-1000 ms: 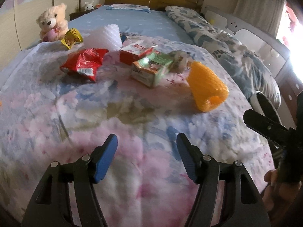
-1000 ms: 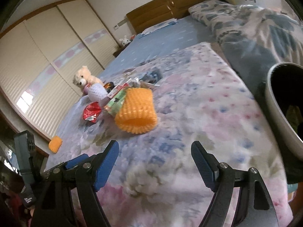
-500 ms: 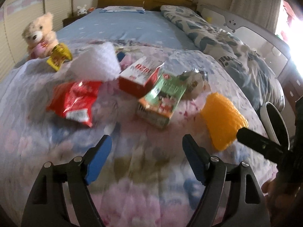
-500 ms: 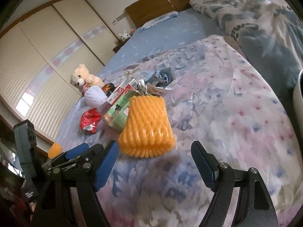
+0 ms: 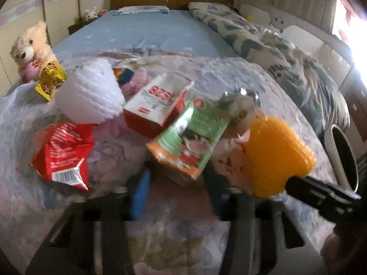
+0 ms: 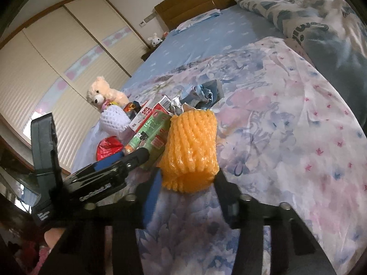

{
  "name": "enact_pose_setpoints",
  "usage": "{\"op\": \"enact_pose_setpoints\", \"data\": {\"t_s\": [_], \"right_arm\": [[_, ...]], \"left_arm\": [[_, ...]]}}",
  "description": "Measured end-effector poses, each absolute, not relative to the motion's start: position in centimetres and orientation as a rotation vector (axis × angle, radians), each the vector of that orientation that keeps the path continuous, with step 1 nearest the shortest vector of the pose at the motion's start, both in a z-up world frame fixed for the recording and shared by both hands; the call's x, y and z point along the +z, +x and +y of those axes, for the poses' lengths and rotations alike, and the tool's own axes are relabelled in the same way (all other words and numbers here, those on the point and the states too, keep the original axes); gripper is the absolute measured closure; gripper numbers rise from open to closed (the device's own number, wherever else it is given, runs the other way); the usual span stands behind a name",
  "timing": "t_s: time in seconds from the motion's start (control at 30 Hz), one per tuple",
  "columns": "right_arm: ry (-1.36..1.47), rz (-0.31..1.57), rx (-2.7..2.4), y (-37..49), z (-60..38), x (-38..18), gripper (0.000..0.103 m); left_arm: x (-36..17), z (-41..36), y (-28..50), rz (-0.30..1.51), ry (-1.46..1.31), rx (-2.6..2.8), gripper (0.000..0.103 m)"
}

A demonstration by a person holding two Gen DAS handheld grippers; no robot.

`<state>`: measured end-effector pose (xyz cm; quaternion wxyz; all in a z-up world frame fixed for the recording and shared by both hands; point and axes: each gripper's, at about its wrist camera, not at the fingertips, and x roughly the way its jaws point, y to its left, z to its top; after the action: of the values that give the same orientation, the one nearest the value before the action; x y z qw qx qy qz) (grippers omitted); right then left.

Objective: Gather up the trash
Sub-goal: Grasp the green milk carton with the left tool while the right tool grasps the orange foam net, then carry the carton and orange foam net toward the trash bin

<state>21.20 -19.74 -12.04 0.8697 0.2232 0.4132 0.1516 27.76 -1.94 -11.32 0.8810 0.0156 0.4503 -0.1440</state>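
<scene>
1. Left wrist view: the green and orange carton (image 5: 191, 138) lies tilted on the floral blanket (image 5: 160, 240). Its orange end sits between the blurred fingers of the left gripper (image 5: 176, 183), whose jaws are closing; whether the pads already press on it cannot be told.
2. Around the carton: a red and white box (image 5: 158, 105) just behind it, a white foam net (image 5: 89, 96) beyond that box, a red snack bag (image 5: 63, 155) to its left, a crumpled silver wrapper (image 5: 240, 105) behind its right corner. An orange foam net (image 5: 277, 153) lies to its right, with the bin (image 5: 339, 158) past that at the bed edge.
3. Right wrist view: the orange foam net (image 6: 191, 151), ribbed and tube-shaped with its open end toward the camera, lies just right of the carton (image 6: 149, 137). The right gripper (image 6: 185, 190) is closing, fingers flanking the net's near end; firm contact cannot be told.
4. The left gripper's black finger (image 6: 135, 158) crosses in front of the carton. A teddy bear (image 6: 101, 92) sits well behind it.
</scene>
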Motion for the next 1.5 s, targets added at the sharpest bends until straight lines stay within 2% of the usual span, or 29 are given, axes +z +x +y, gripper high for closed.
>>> {"op": "enact_pose_setpoints", "data": {"t_s": [0.03, 0.1, 0.33, 0.93, 1.5], "right_arm": [[0.469, 0.86, 0.318, 21.0, -19.9, -11.9, 0.068], [0.475, 0.853, 0.321, 20.7, -20.1, -11.7, 0.071], [0.454, 0.822, 0.342, 18.8, -20.8, -10.8, 0.076], [0.477, 0.788, 0.287, 13.8, -25.1, -9.8, 0.077], [0.509, 0.728, 0.201, 9.9, -30.3, -8.6, 0.077]], "left_arm": [[-11.4, -2.2, 27.5, 0.939, 0.044, -0.298, 0.076], [-11.4, -2.3, 26.9, 0.935, 0.057, -0.296, 0.088], [-11.2, -2.0, 23.9, 0.92, 0.034, -0.293, 0.089], [-9.8, -2.0, 17.3, 0.886, -0.033, -0.34, 0.09], [-8.6, -8.1, 14.6, 0.872, 0.003, -0.468, 0.09]]}}
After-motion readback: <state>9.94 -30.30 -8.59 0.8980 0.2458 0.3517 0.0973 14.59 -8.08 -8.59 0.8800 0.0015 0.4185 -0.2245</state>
